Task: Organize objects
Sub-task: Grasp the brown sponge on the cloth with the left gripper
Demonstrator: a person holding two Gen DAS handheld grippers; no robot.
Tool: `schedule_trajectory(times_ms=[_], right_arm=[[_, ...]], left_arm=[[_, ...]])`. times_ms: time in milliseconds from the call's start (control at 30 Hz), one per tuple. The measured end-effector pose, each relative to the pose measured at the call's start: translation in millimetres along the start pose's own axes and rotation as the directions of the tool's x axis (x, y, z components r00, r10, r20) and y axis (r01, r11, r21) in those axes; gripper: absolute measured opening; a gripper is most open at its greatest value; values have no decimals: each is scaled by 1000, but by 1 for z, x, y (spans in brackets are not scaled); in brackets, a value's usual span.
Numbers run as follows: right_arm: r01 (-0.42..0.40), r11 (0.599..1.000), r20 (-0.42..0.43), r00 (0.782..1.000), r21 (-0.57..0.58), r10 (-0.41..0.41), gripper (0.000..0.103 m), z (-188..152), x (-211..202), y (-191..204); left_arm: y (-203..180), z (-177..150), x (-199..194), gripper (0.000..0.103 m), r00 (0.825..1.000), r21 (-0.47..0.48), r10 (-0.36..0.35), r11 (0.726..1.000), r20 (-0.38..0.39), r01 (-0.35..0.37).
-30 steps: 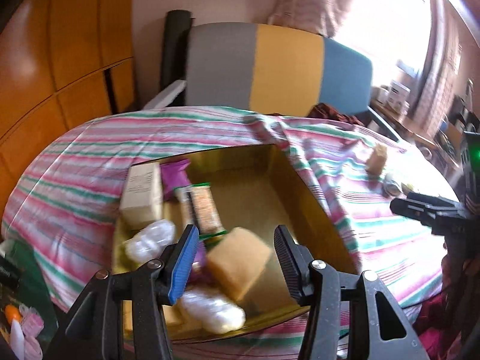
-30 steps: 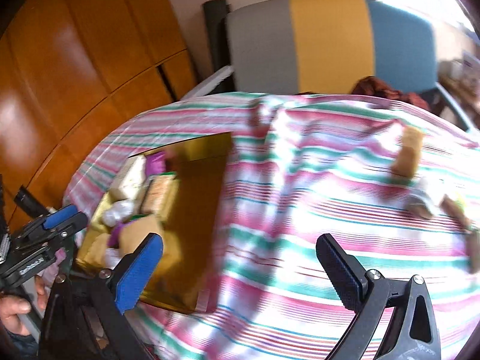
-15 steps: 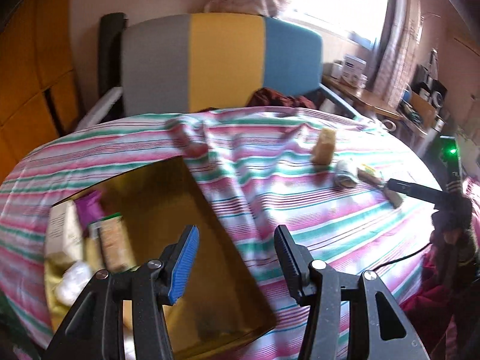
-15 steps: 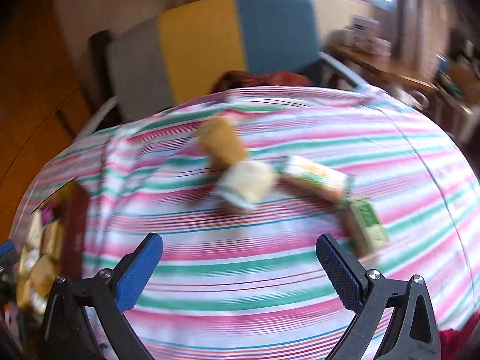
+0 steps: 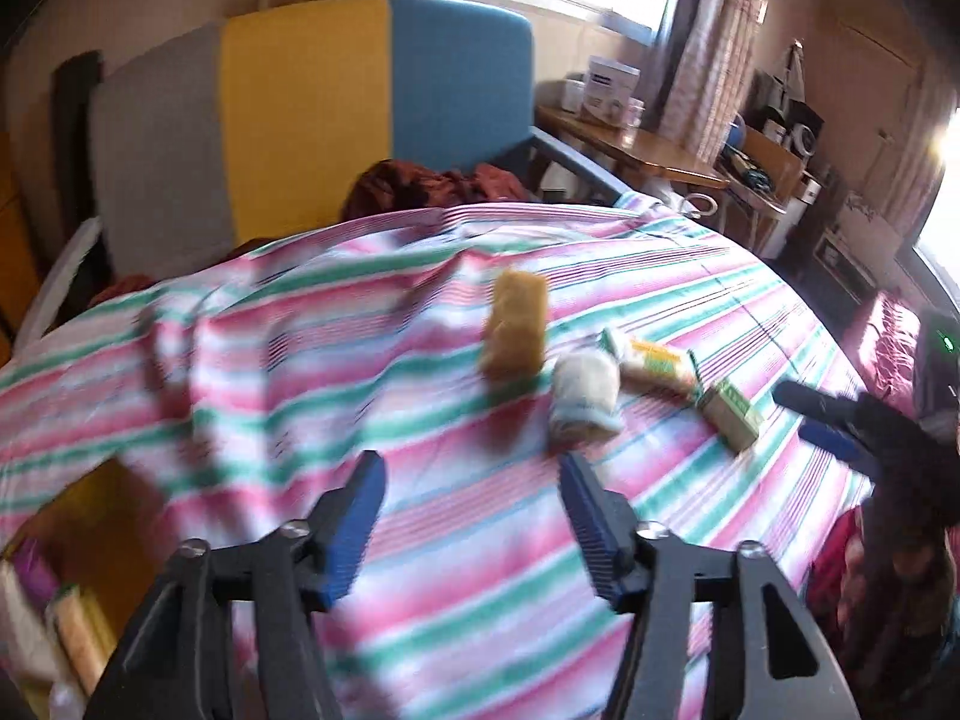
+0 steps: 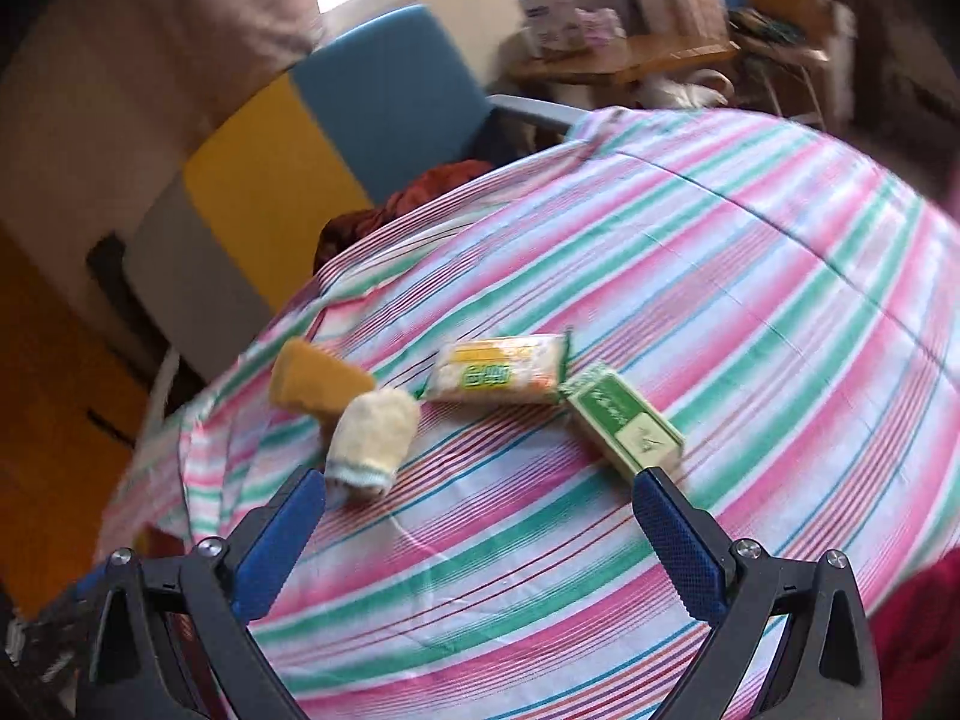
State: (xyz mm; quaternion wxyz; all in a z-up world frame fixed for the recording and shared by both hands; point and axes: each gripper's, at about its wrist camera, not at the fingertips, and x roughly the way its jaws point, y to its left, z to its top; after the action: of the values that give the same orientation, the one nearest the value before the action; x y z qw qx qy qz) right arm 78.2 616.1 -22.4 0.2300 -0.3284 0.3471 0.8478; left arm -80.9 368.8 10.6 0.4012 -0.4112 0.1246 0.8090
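On the striped tablecloth (image 5: 420, 420) lie a yellow sponge (image 5: 516, 324) (image 6: 318, 381), a rolled cream cloth (image 5: 585, 399) (image 6: 372, 435), a yellow-green packet (image 5: 657, 363) (image 6: 501, 369) and a green box (image 5: 732, 414) (image 6: 624, 417). My left gripper (image 5: 471, 492) hangs over the cloth just short of the rolled cloth, its jaws opening with nothing between them. My right gripper (image 6: 480, 516) stands wide open and empty in front of the rolled cloth and the green box. The gold box (image 5: 66, 588) with several packed items shows at the lower left.
A grey, yellow and blue chair (image 5: 312, 114) (image 6: 336, 120) stands behind the table with a dark red cloth (image 5: 432, 186) on its seat. A cluttered wooden side table (image 5: 636, 144) is at the back right. The right gripper's fingers (image 5: 834, 420) enter the left view's right edge.
Both grippers have swung from over the gold box to the right, toward the loose items. The left jaws have spread wider. The gold box has slid to the left view's corner.
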Motion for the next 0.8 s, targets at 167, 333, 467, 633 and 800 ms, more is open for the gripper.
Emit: schedule_trajectory(times_ms=[167, 333, 467, 633, 800], right_arm=[[-20, 999, -11, 1000, 41, 21, 103, 2, 0, -6], [-52, 998, -19, 998, 32, 53, 103, 1, 2, 0], [-76, 996, 35, 997, 57, 74, 103, 3, -6, -4], [-103, 990, 37, 994, 91, 100, 103, 3, -7, -10], [-109, 985, 64, 993, 136, 101, 103, 6, -9, -20]], left_arm=[[-11, 34, 47, 71, 999, 3, -44, 999, -32, 44], [-18, 61, 89, 79, 997, -9, -64, 998, -54, 63], [-27, 73, 125, 83, 996, 29, -23, 999, -83, 25], [-9, 71, 163, 43, 985, -98, -61, 994, -159, 46], [1, 56, 125, 42, 989, -128, -119, 986, -88, 107]])
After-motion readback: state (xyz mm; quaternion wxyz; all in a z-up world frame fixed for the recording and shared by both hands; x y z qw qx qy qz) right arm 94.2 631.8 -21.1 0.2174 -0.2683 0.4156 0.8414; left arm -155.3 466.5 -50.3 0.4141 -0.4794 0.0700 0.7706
